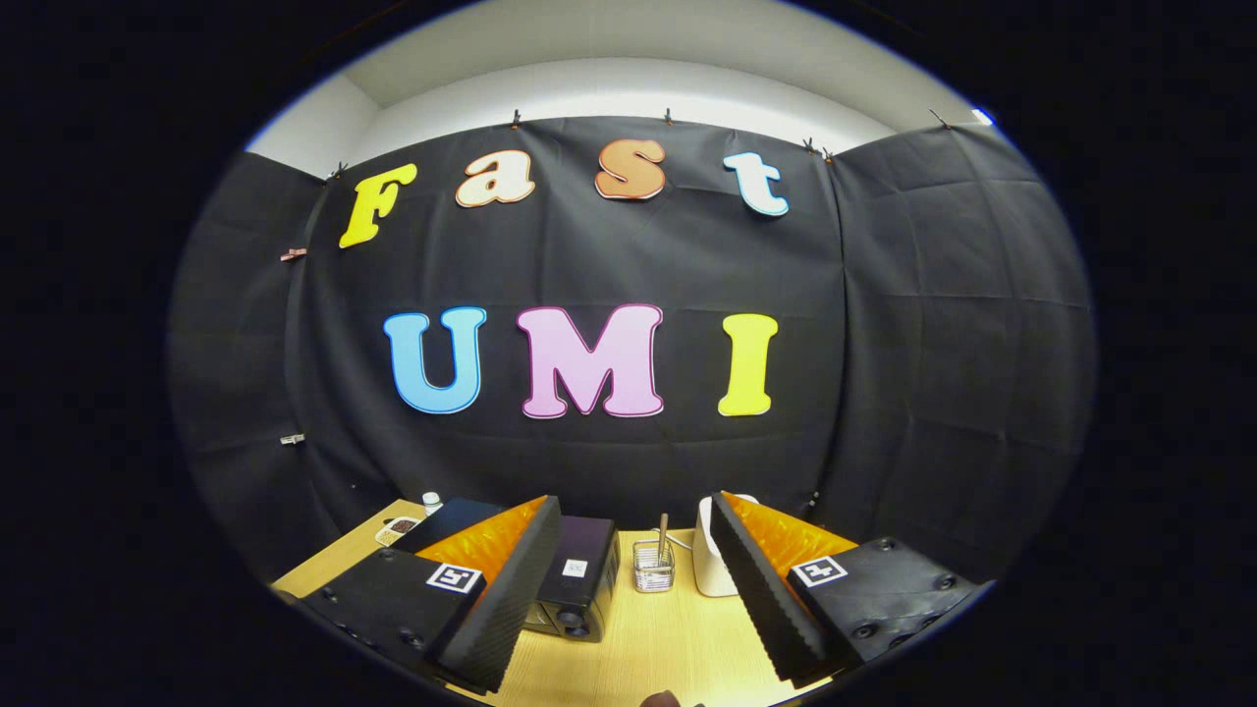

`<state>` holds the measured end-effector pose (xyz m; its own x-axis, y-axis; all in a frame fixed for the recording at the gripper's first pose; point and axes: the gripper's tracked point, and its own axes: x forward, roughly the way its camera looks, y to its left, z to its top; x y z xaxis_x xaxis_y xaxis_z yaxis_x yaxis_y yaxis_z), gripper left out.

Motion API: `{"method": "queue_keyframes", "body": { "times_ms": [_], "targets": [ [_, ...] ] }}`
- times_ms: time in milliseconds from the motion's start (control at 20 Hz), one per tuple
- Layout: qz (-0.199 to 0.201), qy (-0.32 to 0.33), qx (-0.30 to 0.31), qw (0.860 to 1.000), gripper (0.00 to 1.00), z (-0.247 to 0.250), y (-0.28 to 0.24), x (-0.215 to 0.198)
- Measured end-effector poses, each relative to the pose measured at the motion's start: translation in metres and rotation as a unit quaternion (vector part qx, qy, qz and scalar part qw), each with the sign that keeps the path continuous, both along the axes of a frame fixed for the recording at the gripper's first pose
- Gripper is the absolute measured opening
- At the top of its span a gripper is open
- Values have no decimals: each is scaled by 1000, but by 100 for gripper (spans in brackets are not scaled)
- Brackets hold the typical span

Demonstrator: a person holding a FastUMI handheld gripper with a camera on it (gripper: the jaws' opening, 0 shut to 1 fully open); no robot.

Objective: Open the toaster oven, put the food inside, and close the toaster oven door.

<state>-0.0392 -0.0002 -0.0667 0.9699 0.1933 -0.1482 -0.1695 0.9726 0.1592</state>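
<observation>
My gripper is held high above a light wooden table and stands open, with nothing between its fingers. The black toaster oven stands on the table just beyond the left finger, which covers part of it; from this height I see mostly its dark top and a front corner with a knob. Whether its door is open I cannot tell. A small dark rounded thing peeks in at the near table edge between the fingers; it is too cut off to identify.
A wire mesh holder with a stick in it stands in the middle of the table beyond the fingers. A white container sits beside the right finger. At the far left lie a small white bottle and a white dish.
</observation>
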Motion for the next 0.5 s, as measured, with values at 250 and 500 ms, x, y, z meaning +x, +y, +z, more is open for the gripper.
{"method": "queue_keyframes", "body": {
  "times_ms": [250, 500],
  "targets": [
    [-9, 5, 9, 1000, 99, -3, -18, 3],
    [-10, 9, 17, 1000, 99, -4, -22, 1]
  ]
}}
